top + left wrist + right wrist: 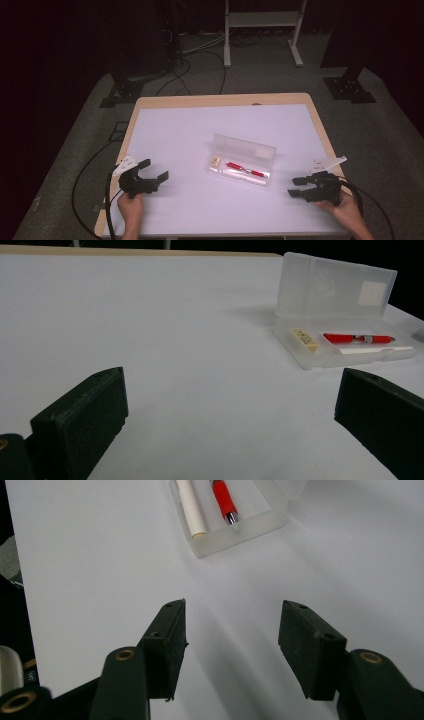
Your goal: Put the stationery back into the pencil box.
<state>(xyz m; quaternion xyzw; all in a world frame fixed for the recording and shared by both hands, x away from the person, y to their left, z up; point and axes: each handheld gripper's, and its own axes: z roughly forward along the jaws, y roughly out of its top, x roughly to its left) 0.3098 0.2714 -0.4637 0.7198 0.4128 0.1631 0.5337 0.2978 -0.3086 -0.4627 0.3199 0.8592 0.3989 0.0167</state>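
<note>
Centrally on the desk (165, 125), slightly toward 3 o'clock, lies one clear plastic pencil case (241, 165), lid open and standing up along its 12 o'clock edge. Contents, counted: one red pen (246, 170), one white stick (190, 505) lying alongside the pen, one small eraser (303, 339) at the case's 9 o'clock end. One pale label patch shows on the inside of the lid.

Surroundings: one white sheet covers nearly all of the wooden desk top. Beyond the 12 o'clock edge, on grey carpet, stand one white frame (262, 30) and two dark stand bases, with loose black cables between them. Nothing lies on the sheet between the case and either gripper.

Left gripper (152, 170): one, held at about 8 o'clock from the case, well apart from it, jaws spread wide and holding nothing. In the left gripper view the case sits beyond and toward the far jaw, at roughly 2 o'clock.

Right gripper (298, 186): one, held at about 4 o'clock from the case, near it but not touching, jaws spread and holding nothing. In the right gripper view the case's end, with pen tip and stick, lies ahead at 12 o'clock.
</note>
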